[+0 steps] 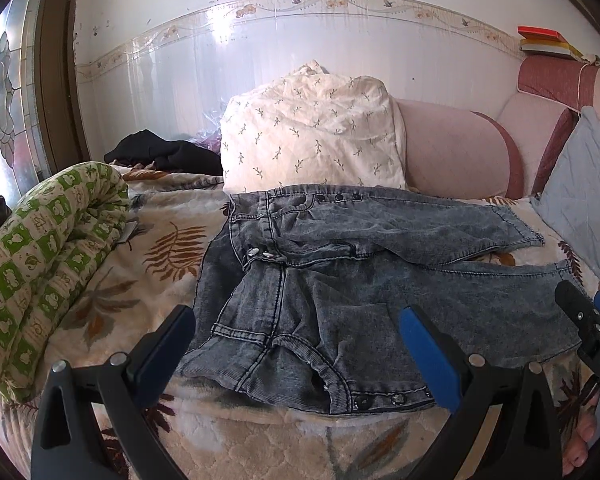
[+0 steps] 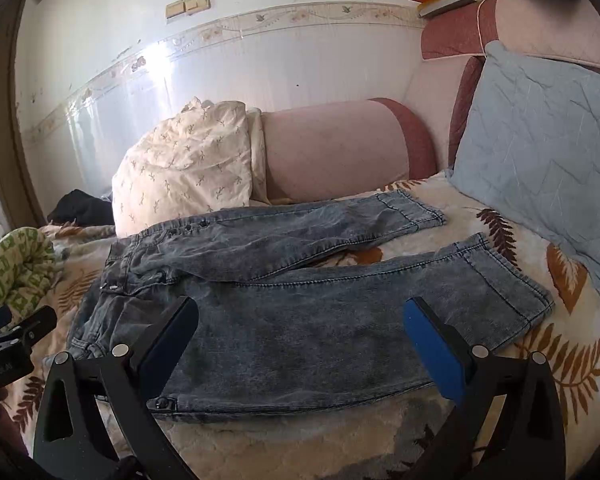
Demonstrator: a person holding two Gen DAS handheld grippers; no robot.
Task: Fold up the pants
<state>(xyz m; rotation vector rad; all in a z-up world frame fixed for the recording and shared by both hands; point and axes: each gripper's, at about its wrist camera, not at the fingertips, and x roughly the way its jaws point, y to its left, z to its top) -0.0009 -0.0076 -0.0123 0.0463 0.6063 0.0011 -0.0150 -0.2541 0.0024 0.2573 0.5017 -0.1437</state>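
Grey washed denim pants lie spread on the leaf-patterned blanket, waistband to the left, both legs running right. In the right wrist view the pants show both leg hems at the right, the legs slightly apart. My left gripper is open and empty, hovering just above the near waistband corner. My right gripper is open and empty above the near leg. The right gripper's tip also shows at the left wrist view's right edge; the left gripper's body shows at the right wrist view's left edge.
A rolled green-patterned quilt lies left. A white floral pillow and pink bolster sit behind the pants. A blue-grey cushion leans at right. Black clothing lies at back left. The bed's front edge is near.
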